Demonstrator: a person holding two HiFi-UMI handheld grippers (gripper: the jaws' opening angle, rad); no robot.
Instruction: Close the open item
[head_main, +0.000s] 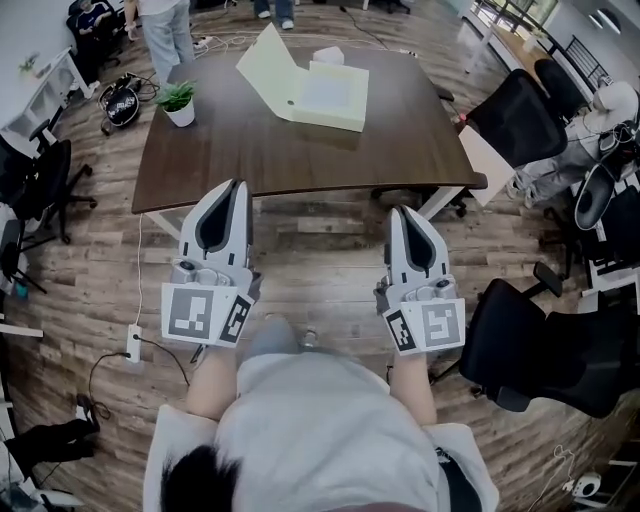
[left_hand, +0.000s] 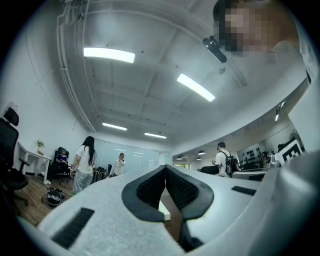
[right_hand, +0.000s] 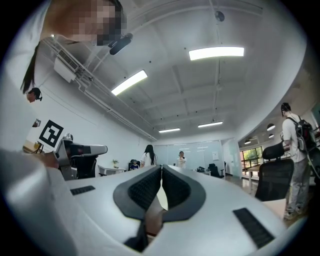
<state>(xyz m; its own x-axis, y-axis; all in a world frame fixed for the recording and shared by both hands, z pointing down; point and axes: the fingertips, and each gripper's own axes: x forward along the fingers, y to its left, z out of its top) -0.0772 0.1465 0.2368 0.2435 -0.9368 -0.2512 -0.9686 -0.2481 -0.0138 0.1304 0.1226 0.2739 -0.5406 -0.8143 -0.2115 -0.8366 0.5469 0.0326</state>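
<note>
— What surrounds us at the table?

— A potted plant (head_main: 179, 103) stands on the left corner of the dark table (head_main: 300, 150). 1 black office chair (head_main: 520, 115) is pulled up at its right end, another chair (head_main: 560, 350) sits near our right side, and a power strip (head_main: 133, 343) lies on the floor to our left. A standing person (head_main: 165, 30) is beyond the far left corner.

— And the thing to be closed?

— The open box (head_main: 325, 98), pale, rests on the far half of the table, its lid (head_main: 268, 68) raised and leaning left. It is well apart from both tools, with bare tabletop before it.

— How do we hold the tools?

— The left gripper (head_main: 236, 188) has its jaws pressed together on nothing, tip at the table's near edge. The right gripper (head_main: 402, 213) is likewise pressed together and empty, over the wood-plank floor (head_main: 320, 250).

— The room?

— An office, with strip lights overhead in both gripper views.

— What stays unclear?

— A white object (head_main: 328, 56) behind the box is too small to name, and a seated person (head_main: 600, 120) is cut off at the right edge.
</note>
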